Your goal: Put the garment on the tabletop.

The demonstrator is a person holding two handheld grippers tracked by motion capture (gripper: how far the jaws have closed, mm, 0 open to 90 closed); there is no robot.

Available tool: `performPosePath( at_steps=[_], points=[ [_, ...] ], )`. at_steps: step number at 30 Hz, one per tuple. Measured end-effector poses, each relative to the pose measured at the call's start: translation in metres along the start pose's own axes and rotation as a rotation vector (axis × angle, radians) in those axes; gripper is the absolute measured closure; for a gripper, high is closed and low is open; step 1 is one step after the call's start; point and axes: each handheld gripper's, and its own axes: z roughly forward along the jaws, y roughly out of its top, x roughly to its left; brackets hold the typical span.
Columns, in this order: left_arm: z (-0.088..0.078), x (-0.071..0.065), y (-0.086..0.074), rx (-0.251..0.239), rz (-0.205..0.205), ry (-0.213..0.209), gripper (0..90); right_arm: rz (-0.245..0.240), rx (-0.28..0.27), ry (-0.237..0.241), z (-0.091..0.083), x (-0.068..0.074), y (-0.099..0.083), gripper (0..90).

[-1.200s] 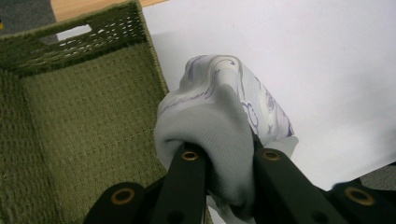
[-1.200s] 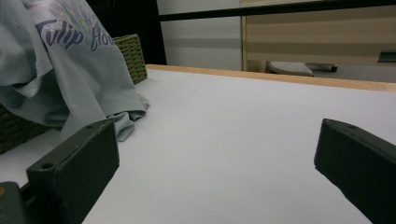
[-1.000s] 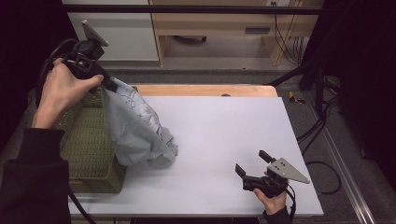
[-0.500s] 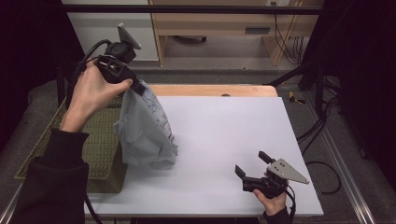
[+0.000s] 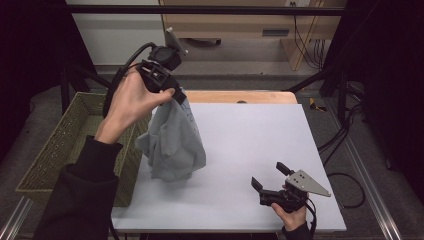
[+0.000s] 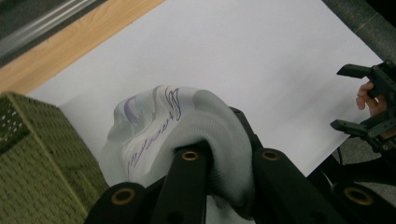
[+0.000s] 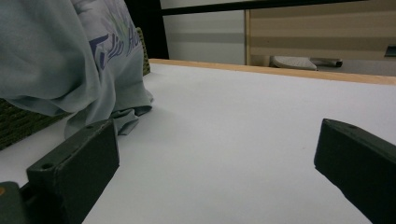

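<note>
The shirt (image 5: 174,142) hangs left of centre in the high view, its top bunched in your left gripper (image 5: 176,96), whose jaws are clenched on the cloth, and its lower folds resting on the bench (image 5: 250,135). The basket (image 5: 75,145) sits just beside it at the left edge. Your right gripper (image 5: 269,176) rests at the lower right, jaws spread and empty, well apart from the shirt.

The grip takes only a bunched fold, so I judge a quick swing could let the cloth slide out and drop in a heap. The trailing hem may also drag on the bench or snag the basket rim. If your right gripper goes in low, it could pin cloth against the bench rather than catch an edge.
</note>
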Motion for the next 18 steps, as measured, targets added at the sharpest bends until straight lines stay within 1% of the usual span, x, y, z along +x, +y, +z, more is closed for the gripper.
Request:
performPosePath(
  at_steps=[1,2,3,4,5,6,7,8,9,10,11,13,14,15,16,17,18],
  points=[
    [0.002,-0.006,0.004,-0.003,0.010,-0.009,85.4,-0.001,0.004,0.003,-0.001,0.000,0.000,0.2],
    [0.002,-0.006,0.004,-0.003,0.010,-0.009,85.4,-0.001,0.004,0.003,-0.001,0.000,0.000,0.2],
    [0.004,-0.014,0.009,-0.005,0.026,-0.017,85.4,-0.003,0.002,0.001,-0.001,0.000,0.001,0.3],
    [0.005,-0.018,0.011,-0.011,0.037,-0.019,85.4,-0.005,0.001,0.000,-0.001,-0.001,0.001,0.3],
    [0.005,-0.018,0.011,-0.011,0.037,-0.019,85.4,0.019,-0.006,0.012,-0.001,0.001,0.002,0.3],
    [0.007,-0.025,0.015,-0.020,0.052,-0.035,85.4,0.019,-0.005,0.009,-0.001,0.001,0.002,0.3],
    [0.009,-0.028,0.016,-0.030,0.059,-0.035,85.4,0.022,-0.006,0.009,-0.002,0.001,0.002,0.3],
    [0.009,-0.028,0.016,-0.030,0.059,-0.035,85.4,0.022,-0.006,0.009,-0.002,0.001,0.002,0.3],
    [0.011,-0.032,0.019,-0.022,0.064,-0.039,85.4,0.027,-0.010,0.014,-0.002,0.001,0.002,0.3],
    [0.015,-0.037,0.021,-0.022,0.076,-0.035,85.4,-0.003,-0.006,0.005,-0.002,-0.002,0.001,0.3],
    [0.017,-0.040,0.022,-0.024,0.084,-0.042,85.4,0.003,-0.003,0.002,-0.002,-0.001,0.001,0.3],
    [0.022,-0.043,0.024,-0.012,0.096,-0.053,85.4,0.011,-0.016,0.013,-0.002,0.000,0.002,0.2],
    [0.026,-0.044,0.024,-0.003,0.116,-0.064,85.4,0.018,-0.018,0.015,-0.002,0.000,0.002,0.2],
    [0.026,-0.044,0.024,-0.003,0.116,-0.064,85.4,0.018,-0.018,0.015,-0.002,0.000,0.002,0.2],
    [0.033,-0.045,0.023,0.008,0.133,-0.068,85.4,0.000,-0.007,0.007,-0.002,-0.002,0.001,0.3],
    [0.039,-0.046,0.022,0.002,0.123,-0.074,85.3,0.009,-0.011,0.008,-0.002,-0.001,0.001,0.3],
    [0.039,-0.046,0.022,0.002,0.123,-0.074,85.3,0.009,-0.011,0.008,-0.002,-0.001,0.001,0.3]
  ],
)
